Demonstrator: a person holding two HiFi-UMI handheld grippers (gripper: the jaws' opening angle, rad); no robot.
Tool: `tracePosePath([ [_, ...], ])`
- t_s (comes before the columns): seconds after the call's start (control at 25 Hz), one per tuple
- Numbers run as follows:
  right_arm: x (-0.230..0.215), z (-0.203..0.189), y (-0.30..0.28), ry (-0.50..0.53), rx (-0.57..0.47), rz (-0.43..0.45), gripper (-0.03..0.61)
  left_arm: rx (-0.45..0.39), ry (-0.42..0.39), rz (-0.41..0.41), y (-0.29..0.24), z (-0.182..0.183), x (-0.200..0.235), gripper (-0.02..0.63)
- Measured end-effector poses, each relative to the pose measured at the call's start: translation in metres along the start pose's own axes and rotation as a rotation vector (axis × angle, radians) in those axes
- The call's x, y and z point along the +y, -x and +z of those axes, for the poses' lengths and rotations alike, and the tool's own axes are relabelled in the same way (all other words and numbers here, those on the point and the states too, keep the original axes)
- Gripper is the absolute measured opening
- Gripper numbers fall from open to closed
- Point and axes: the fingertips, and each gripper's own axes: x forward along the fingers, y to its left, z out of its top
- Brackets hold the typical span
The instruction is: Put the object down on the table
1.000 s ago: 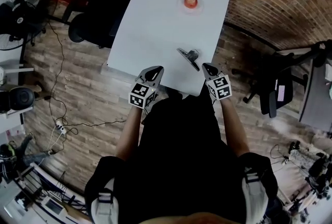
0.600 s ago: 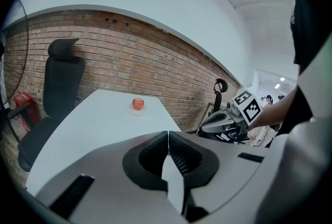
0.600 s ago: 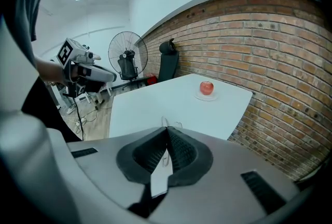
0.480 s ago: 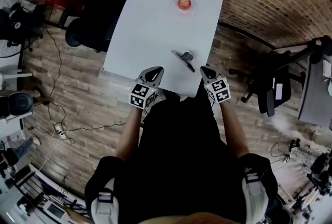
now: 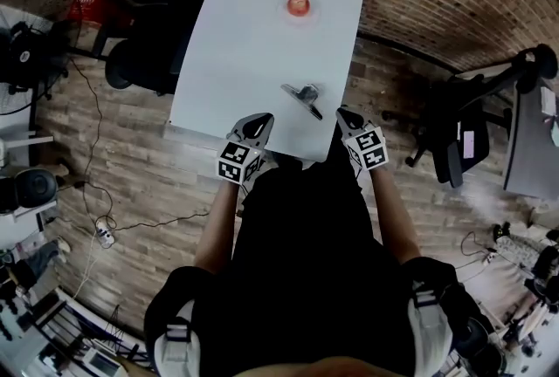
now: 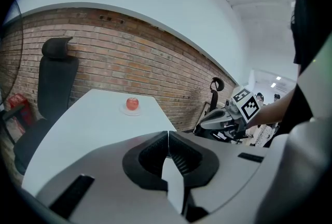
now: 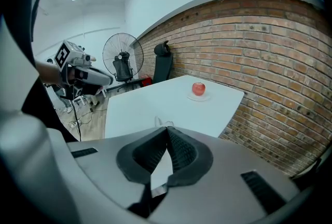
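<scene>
Left gripper (image 5: 261,117) and right gripper (image 5: 344,113) are seen fully closed, empty; tool (image 5: 304,95) lies just beyond the fingertips.

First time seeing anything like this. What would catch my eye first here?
A bright red apple sits alone at the far end of a white table, with a brick wall behind it. Nearer the person, a small grey metal object lies on the table. The left gripper and the right gripper hover at the table's near edge, both with jaws shut and empty.
</scene>
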Motion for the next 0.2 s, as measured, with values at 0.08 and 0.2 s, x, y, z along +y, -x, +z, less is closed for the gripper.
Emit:
tracePosePath([
  [0.08, -0.0014, -0.0002, 0.0011, -0.001, -0.002, -0.003, -0.003, 0.000, -0.006, -0.006, -0.0023, 0.0019, -0.0010, 0.021],
  [0.2, -0.0041, 0.0020, 0.0016, 0.002, -0.006, -0.010, -0.003, -0.004, -0.009, -0.014, -0.0063, 0.0053, -0.0019, 0.021],
])
